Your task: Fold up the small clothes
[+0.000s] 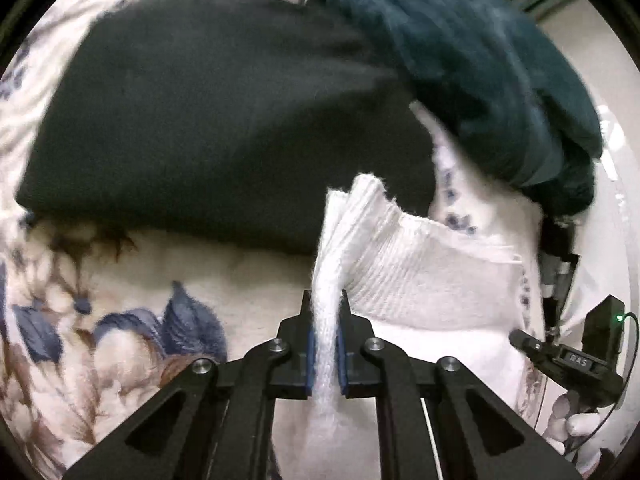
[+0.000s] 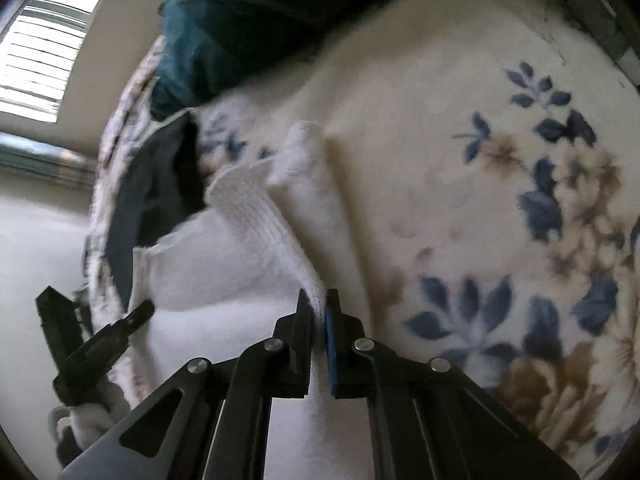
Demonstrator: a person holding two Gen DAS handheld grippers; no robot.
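A small white knit garment (image 1: pixel 420 264) hangs between both grippers above a floral blanket. My left gripper (image 1: pixel 326 312) is shut on its bunched left edge, which runs up between the blue pads. My right gripper (image 2: pixel 318 308) is shut on the garment's ribbed edge (image 2: pixel 256 232). The right gripper also shows at the right edge of the left wrist view (image 1: pixel 568 360), and the left gripper at the lower left of the right wrist view (image 2: pixel 92 344). The garment's lower part is hidden behind the fingers.
A floral fleece blanket (image 2: pixel 460 160) covers the surface. A black cloth (image 1: pixel 208 120) lies flat on it beyond the garment. A dark teal fleece garment (image 1: pixel 500 68) is heaped at the far right. A window with blinds (image 2: pixel 44 48) is at the left.
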